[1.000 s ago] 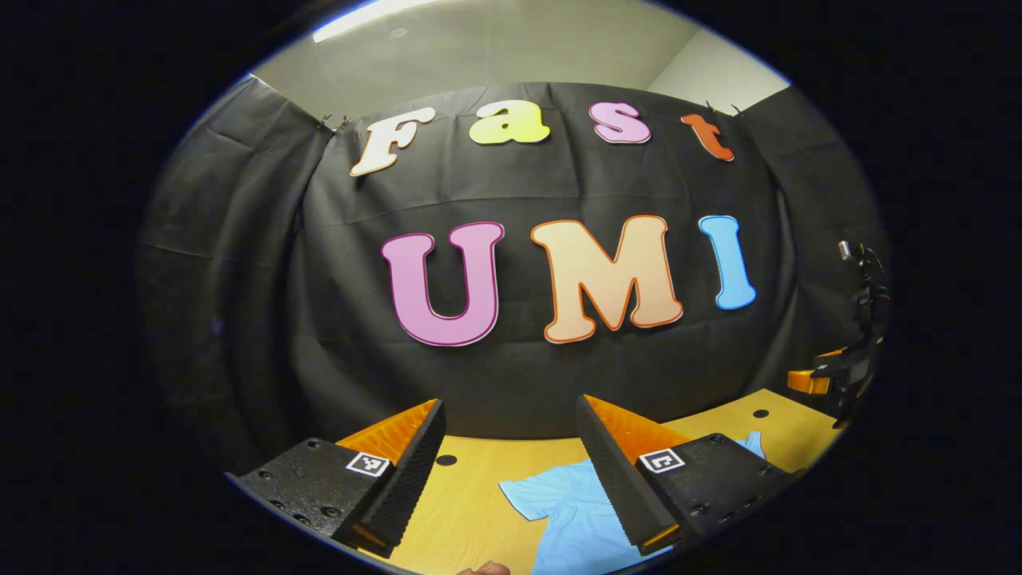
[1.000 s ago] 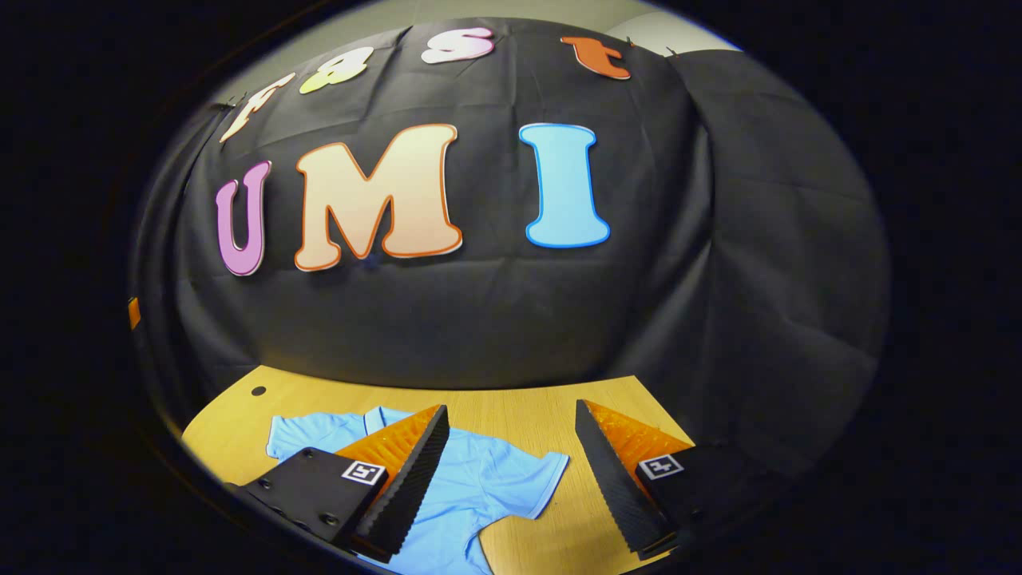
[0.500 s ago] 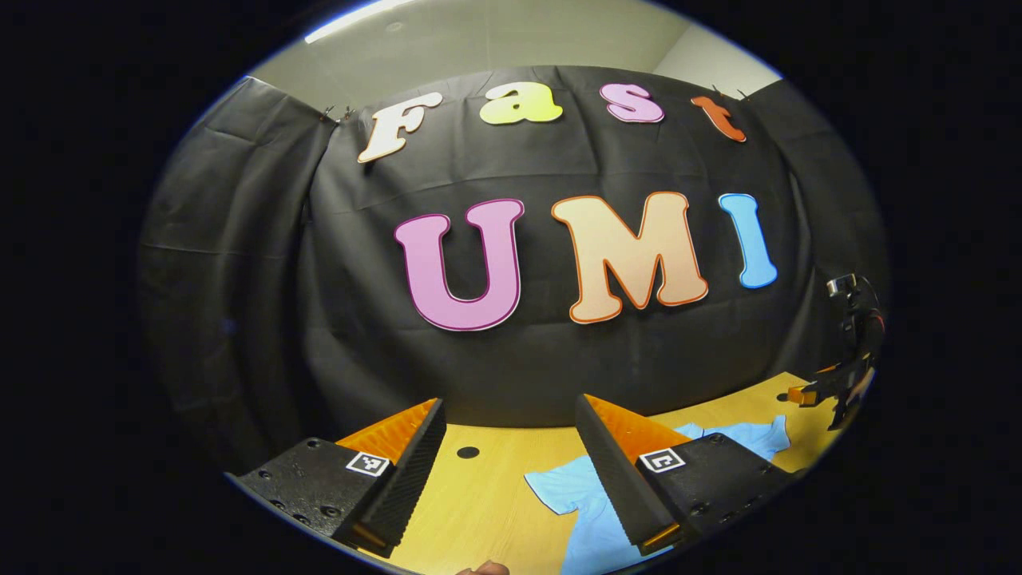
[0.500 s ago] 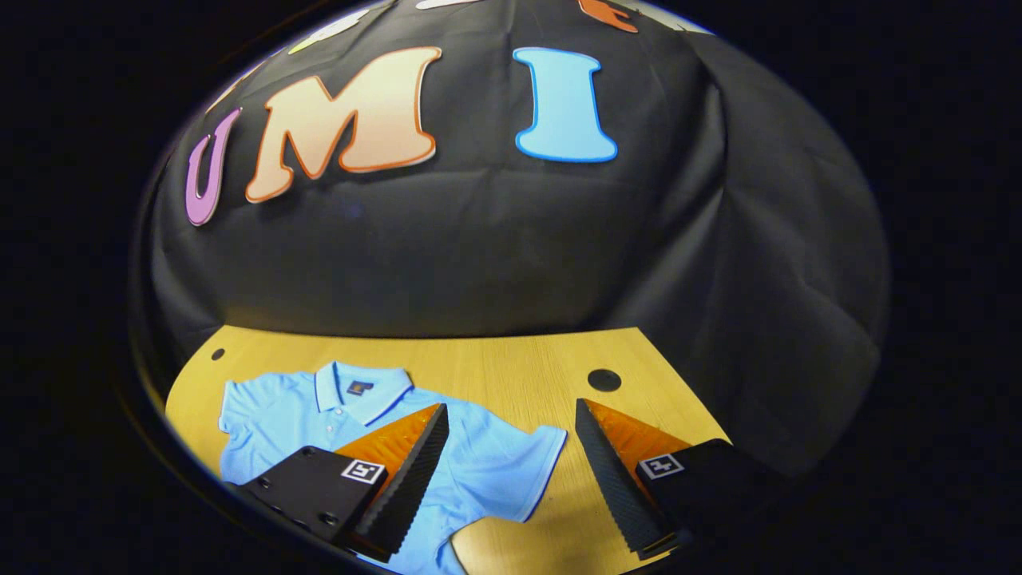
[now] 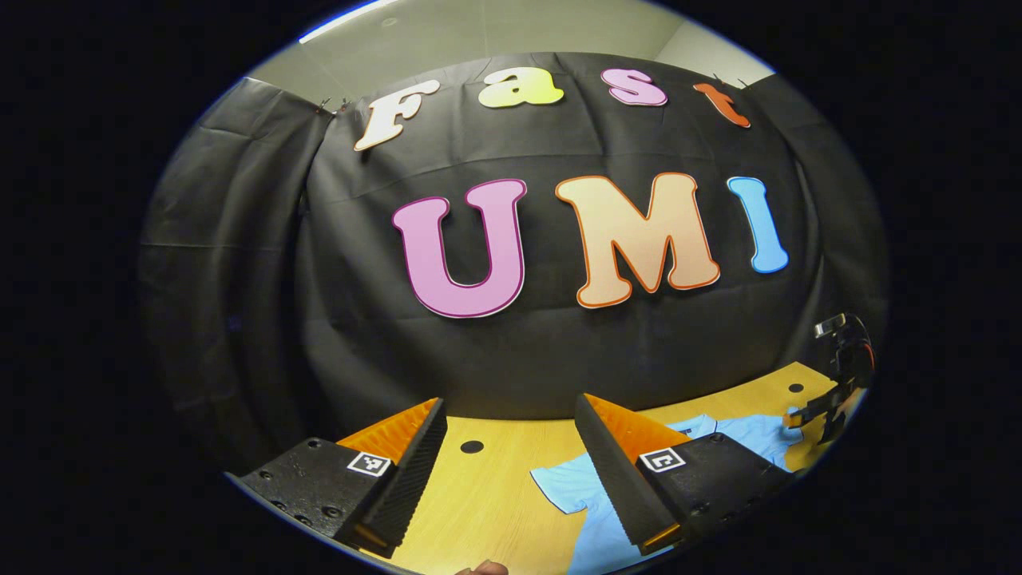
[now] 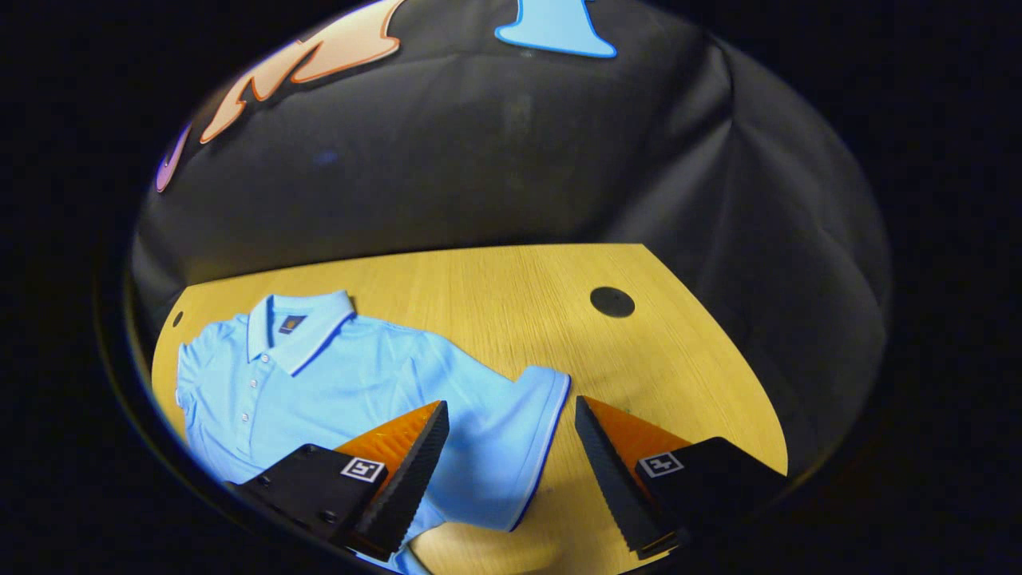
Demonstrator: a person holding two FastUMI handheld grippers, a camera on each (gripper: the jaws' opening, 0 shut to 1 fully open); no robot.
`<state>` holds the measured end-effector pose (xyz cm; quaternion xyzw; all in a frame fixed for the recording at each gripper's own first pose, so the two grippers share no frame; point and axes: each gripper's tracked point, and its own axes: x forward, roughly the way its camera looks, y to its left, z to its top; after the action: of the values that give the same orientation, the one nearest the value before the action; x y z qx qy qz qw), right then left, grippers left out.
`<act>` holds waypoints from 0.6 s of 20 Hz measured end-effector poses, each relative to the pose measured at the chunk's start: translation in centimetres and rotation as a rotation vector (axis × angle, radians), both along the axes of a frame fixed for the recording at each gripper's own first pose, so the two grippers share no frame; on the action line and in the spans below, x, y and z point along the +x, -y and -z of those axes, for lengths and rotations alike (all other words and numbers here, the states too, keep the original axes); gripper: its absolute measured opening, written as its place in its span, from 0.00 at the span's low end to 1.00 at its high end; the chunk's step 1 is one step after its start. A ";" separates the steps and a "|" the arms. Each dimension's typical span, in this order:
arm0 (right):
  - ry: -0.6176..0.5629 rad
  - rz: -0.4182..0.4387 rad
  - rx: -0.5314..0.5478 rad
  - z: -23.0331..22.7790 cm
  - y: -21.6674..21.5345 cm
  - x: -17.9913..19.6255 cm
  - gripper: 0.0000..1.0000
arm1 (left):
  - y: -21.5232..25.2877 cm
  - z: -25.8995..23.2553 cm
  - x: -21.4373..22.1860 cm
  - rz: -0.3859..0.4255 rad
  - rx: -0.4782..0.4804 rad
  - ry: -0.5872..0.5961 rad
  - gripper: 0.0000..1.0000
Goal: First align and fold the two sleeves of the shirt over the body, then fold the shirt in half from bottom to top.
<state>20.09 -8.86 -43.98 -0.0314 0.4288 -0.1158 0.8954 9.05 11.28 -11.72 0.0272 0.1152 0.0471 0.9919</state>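
Note:
A light blue polo shirt (image 6: 343, 383) lies flat on the wooden table (image 6: 519, 295), collar toward the far wall. Its right sleeve (image 6: 511, 447) sits between the fingers of my right gripper (image 6: 511, 471), which hovers open just above the cuff. In the left gripper view the shirt's left sleeve (image 5: 563, 487) lies beside and partly behind the right finger (image 5: 615, 471) of my open left gripper (image 5: 507, 471), which holds nothing. The right gripper (image 5: 830, 399) also appears far right in that view, over the shirt's other side.
A black cloth wall rises behind the table. Round dark holes (image 6: 612, 302) (image 5: 472, 446) mark the tabletop near the far corners. Bare wood lies to the right of the shirt. A fingertip (image 5: 483, 569) of a hand peeks in at the bottom edge.
My right gripper has tipped down and come closer to the shirt, so the sleeve now lies between its fingers. My left gripper has shifted slightly left and lower; both stay open.

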 end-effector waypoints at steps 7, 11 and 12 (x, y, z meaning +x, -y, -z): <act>-0.058 0.004 0.094 2.1 -1.7 -0.4 0.76 | 0.4 1.4 0.7 0.000 -0.027 -0.029 0.97; -0.053 -0.002 0.165 1.8 -3.2 -0.3 0.04 | 0.6 1.9 0.8 0.001 -0.043 -0.042 0.96; -0.042 -0.011 0.206 1.3 -4.2 0.0 0.07 | 0.5 2.0 0.7 -0.002 -0.047 -0.043 0.96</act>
<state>20.08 -4.67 -45.29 0.0559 0.4569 -0.0656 0.8853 9.73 10.80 -13.76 0.0048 0.1375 0.0449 0.9895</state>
